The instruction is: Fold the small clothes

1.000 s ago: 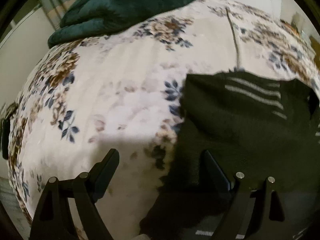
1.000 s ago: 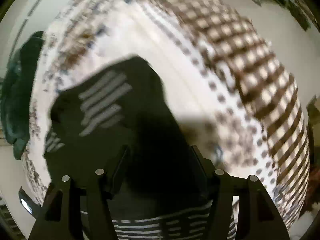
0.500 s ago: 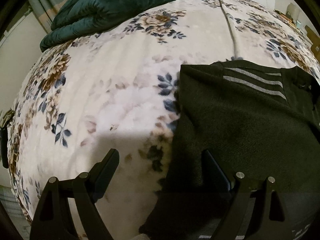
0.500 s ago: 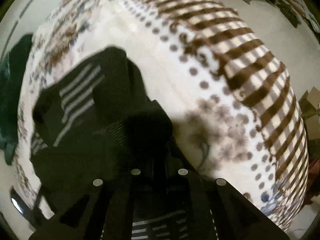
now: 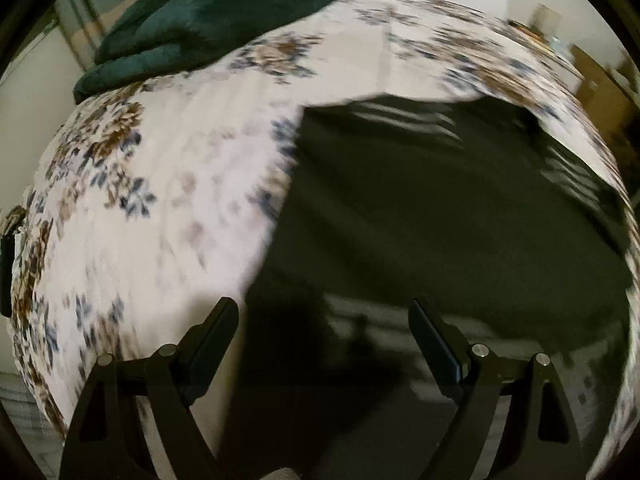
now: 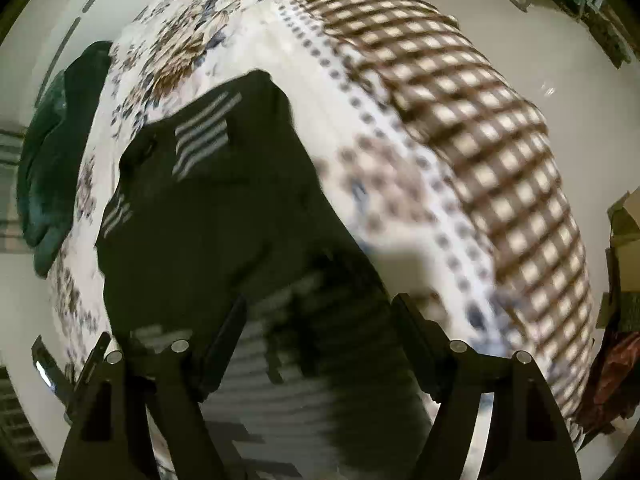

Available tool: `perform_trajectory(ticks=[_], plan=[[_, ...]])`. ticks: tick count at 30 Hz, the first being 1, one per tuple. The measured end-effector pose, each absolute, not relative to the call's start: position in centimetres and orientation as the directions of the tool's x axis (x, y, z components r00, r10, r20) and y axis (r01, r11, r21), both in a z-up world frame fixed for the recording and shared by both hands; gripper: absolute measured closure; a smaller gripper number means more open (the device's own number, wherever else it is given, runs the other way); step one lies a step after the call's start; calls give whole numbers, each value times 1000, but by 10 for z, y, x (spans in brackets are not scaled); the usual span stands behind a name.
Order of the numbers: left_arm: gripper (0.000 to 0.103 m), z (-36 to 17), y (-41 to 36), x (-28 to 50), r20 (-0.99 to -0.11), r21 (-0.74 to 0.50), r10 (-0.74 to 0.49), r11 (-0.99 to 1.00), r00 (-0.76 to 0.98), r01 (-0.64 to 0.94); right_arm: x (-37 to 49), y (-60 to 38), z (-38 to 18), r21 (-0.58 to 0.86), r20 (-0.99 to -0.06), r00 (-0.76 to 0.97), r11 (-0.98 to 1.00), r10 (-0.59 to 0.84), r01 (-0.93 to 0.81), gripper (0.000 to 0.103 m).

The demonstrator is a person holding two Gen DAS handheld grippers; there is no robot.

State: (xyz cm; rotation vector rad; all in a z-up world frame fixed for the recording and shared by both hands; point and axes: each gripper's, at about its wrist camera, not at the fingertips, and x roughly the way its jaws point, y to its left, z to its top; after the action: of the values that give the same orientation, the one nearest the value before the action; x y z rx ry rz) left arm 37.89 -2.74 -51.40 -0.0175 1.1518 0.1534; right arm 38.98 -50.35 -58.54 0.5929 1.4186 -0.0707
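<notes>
A black top with white shoulder stripes lies flat on the floral bedspread. My left gripper hangs open above the top's near left edge, with nothing between its fingers. In the right wrist view the black top spreads to the left and ahead. My right gripper hovers above its near end, jaws opening wide and pressing on nothing. Beneath it lies grey-and-white striped cloth; I cannot tell what it belongs to. Both views are blurred by motion.
A dark green blanket is heaped at the far end of the bed, also visible as the green blanket on the left. The bed's checked side drops to a pale floor. Cardboard boxes stand at the right.
Half a second ago my right gripper was shut on a fold of the black top; now it has let go and stands wide. Both grippers have drawn back and up from the top.
</notes>
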Motion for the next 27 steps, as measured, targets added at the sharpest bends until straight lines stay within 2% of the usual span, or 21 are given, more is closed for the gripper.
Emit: perform_trajectory(ticks=[5,14,18,22,23,24,25,26,27], plan=[[16,-516,-111,304,-947,57,64,998,314,-32,316,-542,-595,330,-942,71,864,329,379,26],[16,-559,-301,169,-993,-72,-88,981,80,182,237,-641,-609,269,-954,-26,891,299,367,26],[16,-589,-365,142,-997,-23,-44,959,70,284,247,-668,-613,265,-955,-22,883,297,387,26],[18,-603,-386,140,-990,77,37,954,139,291,285,-669,-606,297,-950,12,897,311,326,26],[21,-603,-387,140,-988,79,36,955,153,285,298,-667,-604,313,-947,22,901,321,300,26],[29,-602,-388,139,-984,80,31,956,173,284,310,-662,-603,328,-943,30,903,333,276,26],[42,-600,-389,139,-982,84,30,954,186,287,328,-656,-603,345,-937,37,907,346,242,26],[50,-598,-391,138,-980,88,30,952,198,293,340,-651,-604,361,-931,39,905,362,224,26],[69,-594,-393,136,-977,91,27,949,211,301,355,-644,-604,388,-921,44,899,387,204,26]])
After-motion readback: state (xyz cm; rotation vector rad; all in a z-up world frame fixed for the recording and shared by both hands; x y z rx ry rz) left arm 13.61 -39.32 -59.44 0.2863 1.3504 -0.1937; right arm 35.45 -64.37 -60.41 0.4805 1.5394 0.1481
